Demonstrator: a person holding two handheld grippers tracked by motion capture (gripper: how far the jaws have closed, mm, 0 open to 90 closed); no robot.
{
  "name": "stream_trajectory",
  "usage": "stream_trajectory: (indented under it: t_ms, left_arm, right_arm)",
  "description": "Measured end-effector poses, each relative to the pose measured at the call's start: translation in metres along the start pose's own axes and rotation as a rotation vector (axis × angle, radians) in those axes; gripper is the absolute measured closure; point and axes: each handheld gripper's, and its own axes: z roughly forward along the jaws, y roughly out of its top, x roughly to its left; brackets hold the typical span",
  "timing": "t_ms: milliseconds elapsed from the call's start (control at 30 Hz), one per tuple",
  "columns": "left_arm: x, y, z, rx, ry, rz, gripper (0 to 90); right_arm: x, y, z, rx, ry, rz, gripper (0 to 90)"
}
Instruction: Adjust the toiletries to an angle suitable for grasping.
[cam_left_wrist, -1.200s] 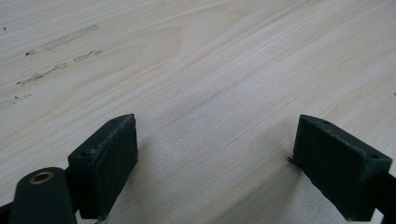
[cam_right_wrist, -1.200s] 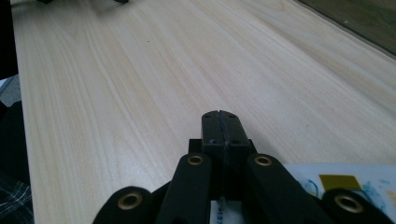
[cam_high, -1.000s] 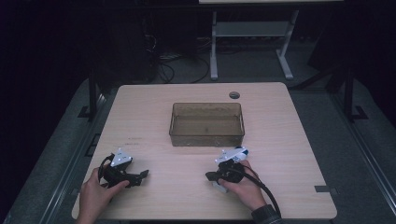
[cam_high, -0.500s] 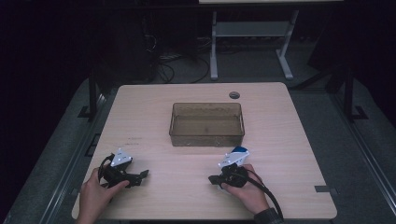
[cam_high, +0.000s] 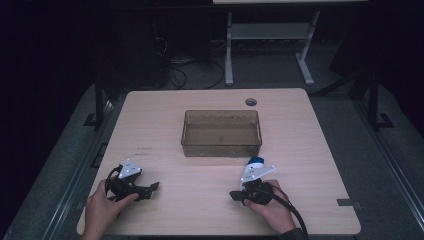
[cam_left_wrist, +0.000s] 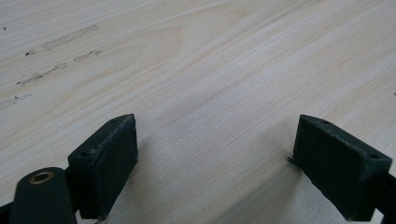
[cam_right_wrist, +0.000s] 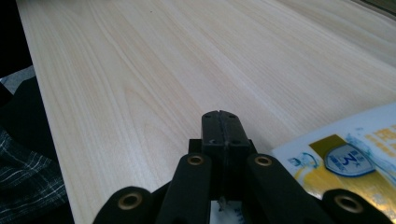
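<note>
My two hands rest on the near edge of a pale wooden counter (cam_high: 300, 130), each holding a set of tongs. My left hand (cam_high: 102, 210) is at the near left corner. Its tongs (cam_high: 152, 189) lie low on the wood and point toward the middle; in the left gripper view the two black jaws stand wide apart with only bare wood grain between them.

My right hand (cam_high: 270, 207) is near the right side, well apart from the left. Its tongs (cam_high: 234, 196) point left, and in the right gripper view the jaws are pressed tight together with no visible gap. I cannot tell whether anything thin is caught between them. Just beside those jaws a flat white packet (cam_right_wrist: 345, 154) with blue and yellow print lies on the wood; from above, a blue and white bit (cam_high: 256, 162) shows at the top of this gripper.

Farther off, at the counter's middle, sits a clear brownish bin (cam_high: 221, 133), open at the top. Beyond it, near the far edge, is a small round grommet (cam_high: 251, 102). Past the counter the dark floor holds cables (cam_high: 192, 70) and a white frame (cam_high: 270, 35).
</note>
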Motion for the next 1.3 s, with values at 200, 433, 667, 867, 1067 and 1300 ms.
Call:
stream_trajectory:
  t_ms: [200,433,667,867,1067,1300]
  left_arm:
    - [0.000,0.000,0.000,0.000,0.000,0.000,12.8]
    - [0.000,0.000,0.000,0.000,0.000,0.000,12.8]
    - [0.000,0.000,0.000,0.000,0.000,0.000,12.8]
    - [0.000,0.000,0.000,0.000,0.000,0.000,12.8]
    - [0.000,0.000,0.000,-0.001,0.000,0.000,12.8]
    - [0.000,0.000,0.000,-0.001,0.000,0.000,12.8]
  right_arm:
    - [0.000,-0.006,-0.007,-0.004,-0.012,0.015,90.0]
    - [-0.001,-0.013,-0.013,-0.001,-0.023,0.026,90.0]
    - [-0.005,-0.021,-0.022,-0.006,-0.035,0.041,90.0]
    - [-0.008,-0.028,-0.030,-0.008,-0.047,0.058,90.0]
    - [-0.012,-0.035,-0.037,-0.007,-0.062,0.071,90.0]
    - [-0.017,-0.044,-0.048,-0.018,-0.084,0.104,90.0]
